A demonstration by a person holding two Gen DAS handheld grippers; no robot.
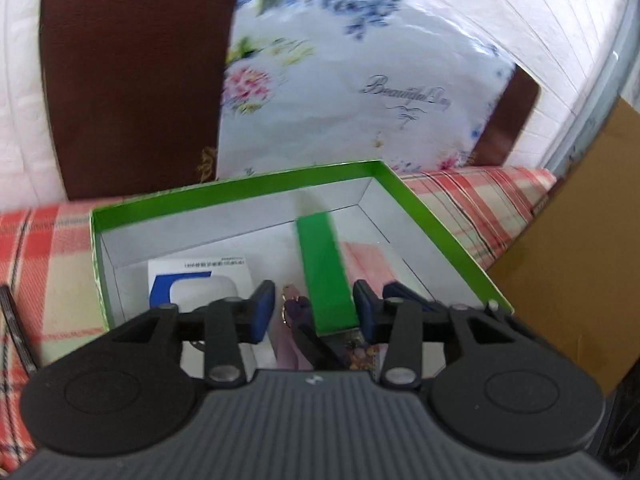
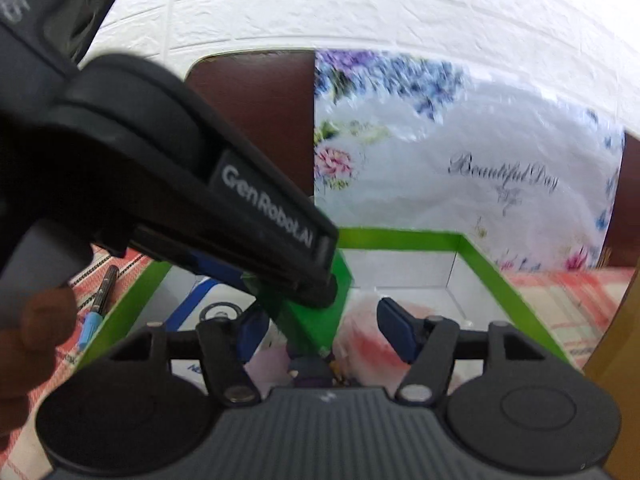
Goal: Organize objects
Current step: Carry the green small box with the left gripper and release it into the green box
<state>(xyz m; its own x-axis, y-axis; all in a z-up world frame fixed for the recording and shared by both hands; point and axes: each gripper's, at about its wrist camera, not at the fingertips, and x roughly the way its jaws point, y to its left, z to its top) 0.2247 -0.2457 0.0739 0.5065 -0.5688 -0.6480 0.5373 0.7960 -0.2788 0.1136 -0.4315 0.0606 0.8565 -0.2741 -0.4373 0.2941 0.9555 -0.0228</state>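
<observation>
A green box point(image 1: 436, 220) with white inner walls lies open on the plaid bedcover. A green divider point(image 1: 324, 272) splits it. Left of the divider lies a blue and white earbud carton point(image 1: 200, 280); right of it a pink packet point(image 1: 366, 260). A purple keychain point(image 1: 298, 308) lies near the divider's front end. My left gripper point(image 1: 314, 312) hovers over the box's near side, open, its blue pads apart on either side of the divider and touching nothing. My right gripper point(image 2: 324, 334) is open above the same green box point(image 2: 480, 256). The left gripper's black finger point(image 2: 276, 216) crosses in front of it.
A floral pillow point(image 1: 340, 80) and a brown headboard point(image 1: 132, 80) stand behind the box against a white brick wall. Brown cardboard point(image 1: 572, 260) stands at the right. A blue-capped pen point(image 2: 98, 300) lies on the plaid cover point(image 1: 52, 248) left of the box. A hand point(image 2: 36, 328) holds the left gripper.
</observation>
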